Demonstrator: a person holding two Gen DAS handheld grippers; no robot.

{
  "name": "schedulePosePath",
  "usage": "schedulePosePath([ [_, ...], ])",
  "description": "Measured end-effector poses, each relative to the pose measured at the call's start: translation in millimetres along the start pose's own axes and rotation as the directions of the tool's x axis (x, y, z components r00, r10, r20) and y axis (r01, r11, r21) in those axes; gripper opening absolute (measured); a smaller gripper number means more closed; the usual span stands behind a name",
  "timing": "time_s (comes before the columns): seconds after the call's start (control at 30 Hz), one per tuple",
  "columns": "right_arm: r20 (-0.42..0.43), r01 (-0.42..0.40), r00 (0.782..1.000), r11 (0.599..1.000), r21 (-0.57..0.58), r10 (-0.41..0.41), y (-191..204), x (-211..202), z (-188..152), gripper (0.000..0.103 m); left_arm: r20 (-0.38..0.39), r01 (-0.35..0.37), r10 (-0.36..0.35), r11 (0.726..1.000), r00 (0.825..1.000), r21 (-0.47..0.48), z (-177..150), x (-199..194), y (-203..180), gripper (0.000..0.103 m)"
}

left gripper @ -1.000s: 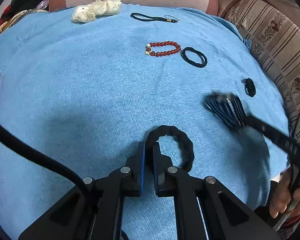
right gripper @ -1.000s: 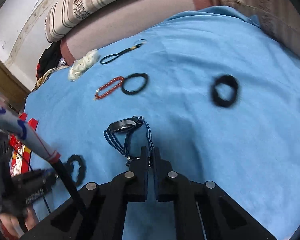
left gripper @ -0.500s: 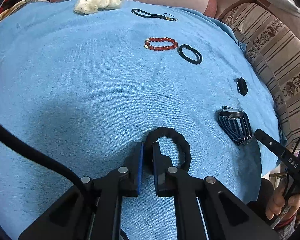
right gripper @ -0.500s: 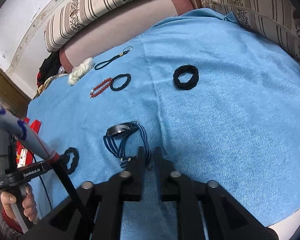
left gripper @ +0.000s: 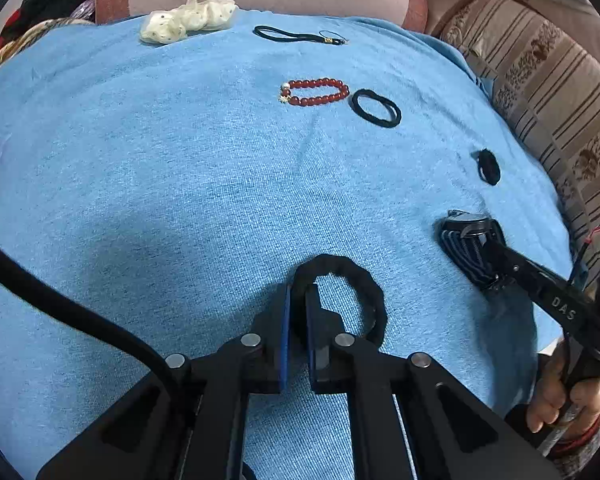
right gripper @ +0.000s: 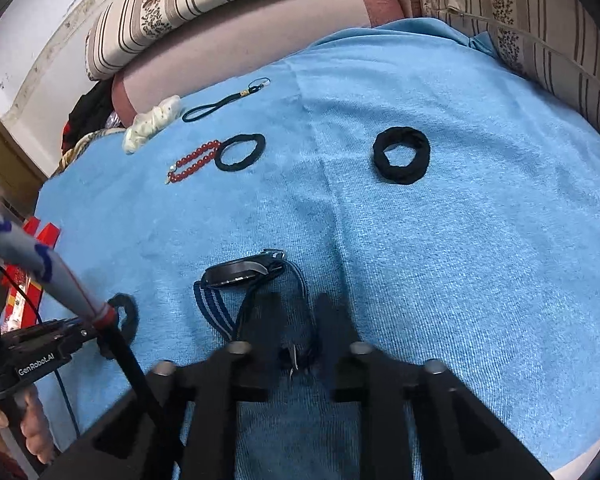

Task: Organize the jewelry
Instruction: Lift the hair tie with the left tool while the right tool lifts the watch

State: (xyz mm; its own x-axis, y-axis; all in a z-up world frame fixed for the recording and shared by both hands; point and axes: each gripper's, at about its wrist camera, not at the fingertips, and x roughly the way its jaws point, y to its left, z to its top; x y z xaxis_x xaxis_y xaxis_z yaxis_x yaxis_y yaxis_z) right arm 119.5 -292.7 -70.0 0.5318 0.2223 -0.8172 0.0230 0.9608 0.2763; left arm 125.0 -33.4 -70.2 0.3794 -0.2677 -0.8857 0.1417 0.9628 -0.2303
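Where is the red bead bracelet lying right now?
The red bead bracelet lies on the blue towel, far side in the left wrist view, just left of the thin black hair tie and nearer than the cream scrunchie.

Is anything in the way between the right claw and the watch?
Nothing visible. The right claw is right at the watch, its jaws closing with the blue striped strap between them on the blue cloth.

Both fisheye views sit close above the blue cloth (left gripper: pixel 180 184), angled steeply down past their own hand-held gripper at frame bottom. Both share the red beads (left gripper: pixel 315 92) (right gripper: pixel 194 161), upper centre in the left view, upper left in the right.
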Motion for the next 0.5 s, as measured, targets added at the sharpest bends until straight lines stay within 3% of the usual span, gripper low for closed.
schedulePosePath([
  [0.5, 0.115, -0.056, 0.992, 0.998, -0.019, 0.058, 17, -65, -2, 0.005, 0.121, 0.052, -0.037, 0.991, 0.992, -0.120, -19, -66, 31, 0.006],
])
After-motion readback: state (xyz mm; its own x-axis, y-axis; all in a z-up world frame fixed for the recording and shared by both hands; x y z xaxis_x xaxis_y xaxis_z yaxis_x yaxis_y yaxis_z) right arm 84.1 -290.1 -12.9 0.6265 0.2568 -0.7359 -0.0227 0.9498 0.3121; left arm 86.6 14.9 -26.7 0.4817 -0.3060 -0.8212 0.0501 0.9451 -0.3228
